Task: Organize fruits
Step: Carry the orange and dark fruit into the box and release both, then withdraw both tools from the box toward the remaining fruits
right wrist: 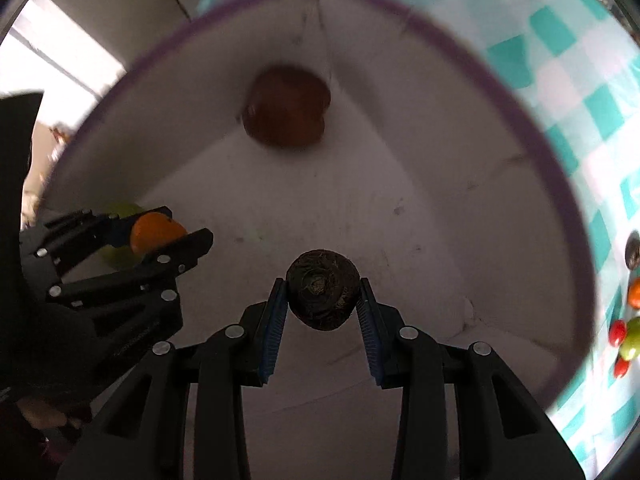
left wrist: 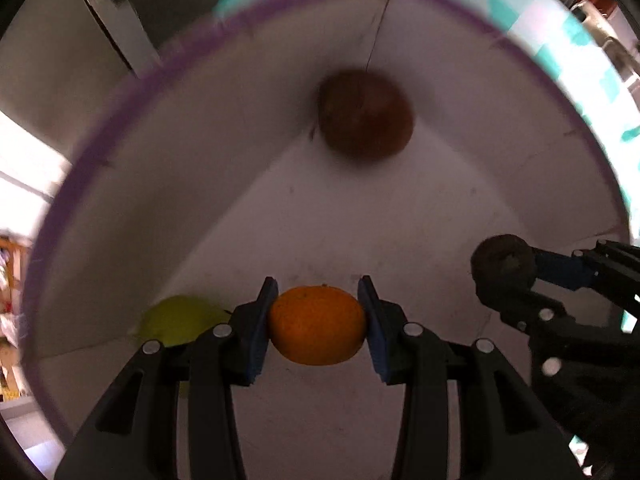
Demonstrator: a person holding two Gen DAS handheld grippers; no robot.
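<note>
A: Two grippers are inside the white bin [left wrist: 132, 208], the one with the purple rim. The left gripper [left wrist: 317, 322] is clamped on an orange [left wrist: 317, 325], pads touching both sides.

B: And the right gripper [right wrist: 322, 300]?

A: It grips a dark rough-skinned fruit [right wrist: 322, 295] above the bin floor. A reddish-brown apple [right wrist: 287, 111] lies in the far corner. A yellow-green fruit [left wrist: 180, 319] sits beside the left fingers.

B: Outside the bin?

A: Small fruits [right wrist: 624, 336] lie on the teal checked cloth [right wrist: 560, 44].
</note>
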